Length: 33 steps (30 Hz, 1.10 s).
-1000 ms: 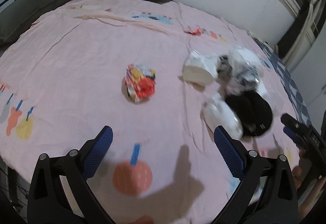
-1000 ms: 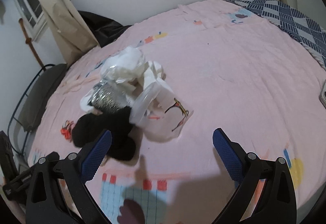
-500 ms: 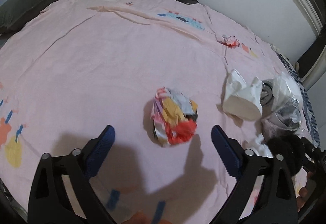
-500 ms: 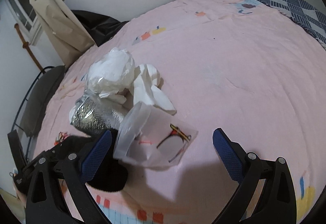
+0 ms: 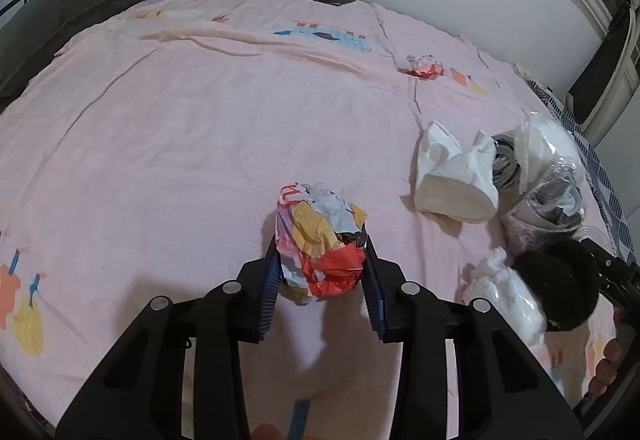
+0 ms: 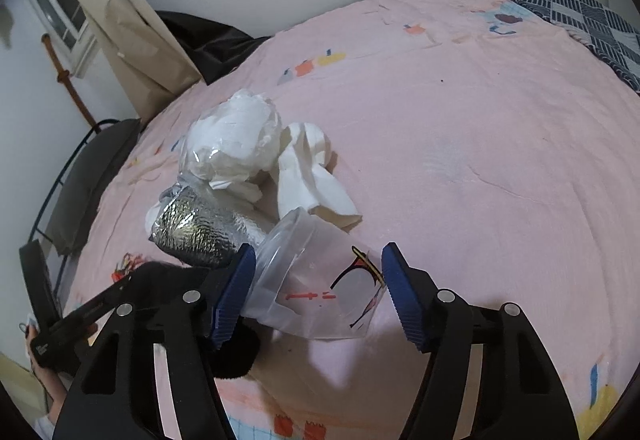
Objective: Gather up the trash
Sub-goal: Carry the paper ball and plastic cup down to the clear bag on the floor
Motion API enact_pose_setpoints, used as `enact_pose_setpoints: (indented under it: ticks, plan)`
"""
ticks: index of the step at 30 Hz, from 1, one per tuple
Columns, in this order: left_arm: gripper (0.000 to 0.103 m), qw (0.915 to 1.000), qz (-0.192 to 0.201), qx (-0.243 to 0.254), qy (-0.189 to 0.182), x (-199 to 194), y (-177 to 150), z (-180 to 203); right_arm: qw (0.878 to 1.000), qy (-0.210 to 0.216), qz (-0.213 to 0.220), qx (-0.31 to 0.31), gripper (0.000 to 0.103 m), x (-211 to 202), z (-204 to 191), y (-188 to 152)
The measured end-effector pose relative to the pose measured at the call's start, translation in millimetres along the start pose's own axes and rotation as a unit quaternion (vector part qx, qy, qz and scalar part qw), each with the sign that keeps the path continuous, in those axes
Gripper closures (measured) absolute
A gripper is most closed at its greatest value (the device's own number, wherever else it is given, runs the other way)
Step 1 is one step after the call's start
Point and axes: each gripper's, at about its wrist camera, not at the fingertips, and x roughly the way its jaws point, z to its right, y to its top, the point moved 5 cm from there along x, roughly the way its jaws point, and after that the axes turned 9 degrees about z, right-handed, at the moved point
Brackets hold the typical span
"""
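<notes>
On the pink bedsheet, my left gripper is shut on a crumpled wrapper ball printed in red, yellow and white, with a blue pad pressed against each side. In the right wrist view a clear plastic cup lies on its side between the pads of my right gripper. Those jaws are closing, the pads stand right at the cup's rim and base, and the cup is not squashed. A second small red and white crumple lies far back.
Beside the cup is a heap: crumpled white paper, a white plastic bundle, a silver foil bag, a black fuzzy thing and white tissue. A dark pillow lies far left and a patterned blanket far right.
My left gripper came forward to the wrapper ball and its wide jaws shut on it. My right gripper closed in on the cup and its jaws narrowed around it.
</notes>
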Motion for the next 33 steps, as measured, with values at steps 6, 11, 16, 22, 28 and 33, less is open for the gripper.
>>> enact_pose_setpoints:
  ticks: [6,11,16,22,28,33]
  plan:
    - [0.065,0.9998,0.008,0.012,-0.013,-18,-2,8,1.0,-0.002,0.008,-0.011,0.053,-18,-4,-7]
    - [0.065,0.9994,0.013,0.019,-0.025,-35,-3,13,1.0,0.0,0.014,-0.017,0.054,-33,-9,-9]
    - [0.065,0.9983,0.022,0.036,-0.039,-53,-3,23,0.999,-0.001,0.021,-0.038,0.056,-53,-19,-8]
    - [0.065,0.9954,0.03,0.058,-0.07,-78,-9,39,0.998,0.004,0.023,-0.057,0.058,-77,-26,-8]
    - [0.065,0.9923,0.031,0.077,-0.092,-93,-17,49,0.998,0.009,0.022,-0.064,0.058,-92,-27,-9]
    - [0.064,0.9893,0.026,0.092,-0.11,-103,-23,57,0.997,0.021,0.024,-0.073,0.058,-106,-32,-9]
